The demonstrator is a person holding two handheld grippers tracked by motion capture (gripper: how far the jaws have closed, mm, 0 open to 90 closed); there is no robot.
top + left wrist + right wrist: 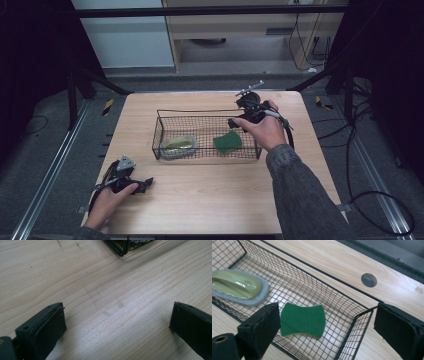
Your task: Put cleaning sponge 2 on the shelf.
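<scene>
Hovering open right tongs (pixel 327 327), unlabelled green sponge (pixel 302 320), wire basket (pixel 359 315)

Black metal wire basket (pixel 352 322), rough green sponge (pixel 302 320), shiny green plastic scrubber (pixel 235 285) with fuzzy grey pad, smooth pale wood table (pixel 105 302)

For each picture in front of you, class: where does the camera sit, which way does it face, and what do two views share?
High view: above the table's near edge, facing forward and down; both forearms, left tongs, right tongs.
Left gripper view: on the left tongs, open over bare table.
Right gripper view: on the right tongs, open above the green sponge.
Shared: wire basket, sponge, handled scrubber.
</scene>
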